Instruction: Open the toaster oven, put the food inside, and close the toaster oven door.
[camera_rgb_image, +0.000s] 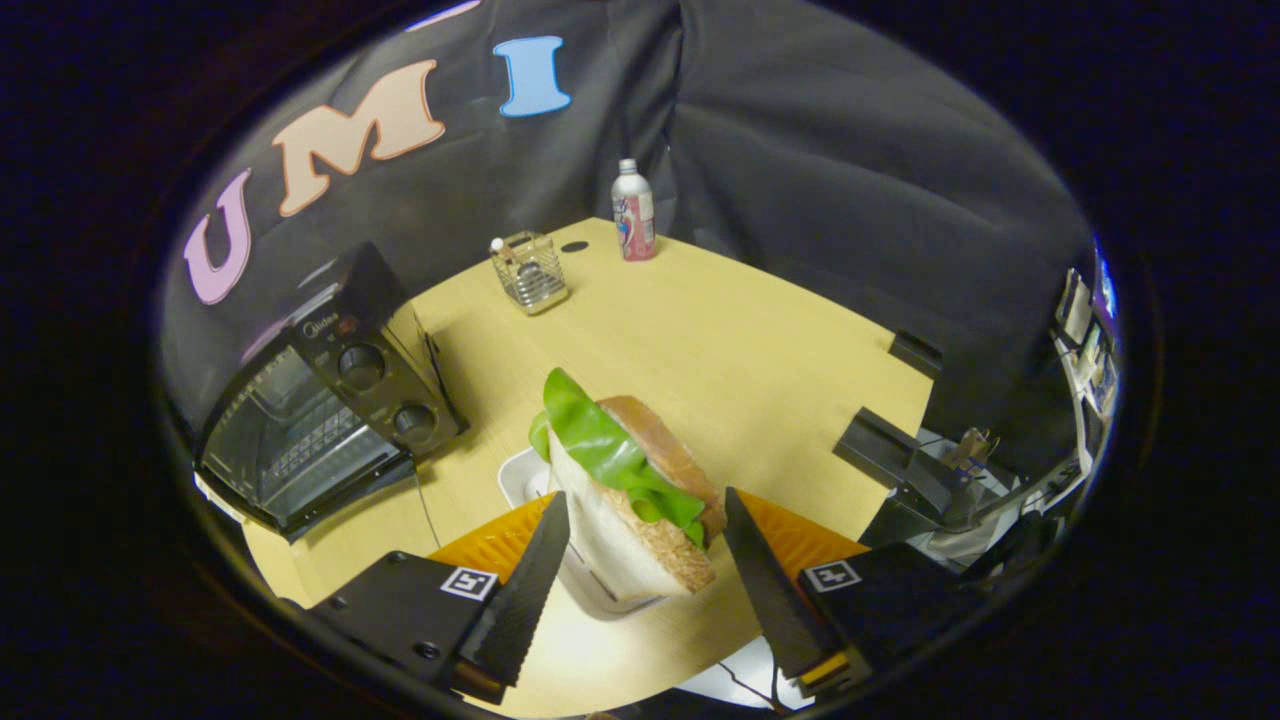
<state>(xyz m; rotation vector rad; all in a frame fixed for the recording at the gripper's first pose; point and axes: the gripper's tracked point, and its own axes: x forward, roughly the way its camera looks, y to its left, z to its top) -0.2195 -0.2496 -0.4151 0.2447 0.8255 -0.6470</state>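
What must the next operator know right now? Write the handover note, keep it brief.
Gripper: shut on the sandwich, a finger pressing each side, holding it tilted just over the white dish.
Toaster oven: on the table, beyond the fingers and off to their left; its door looks open, rack visible.
Done: door apparently opened, food gripped.
Left: carry the sandwich to the oven, set it on the rack, release, close the door.
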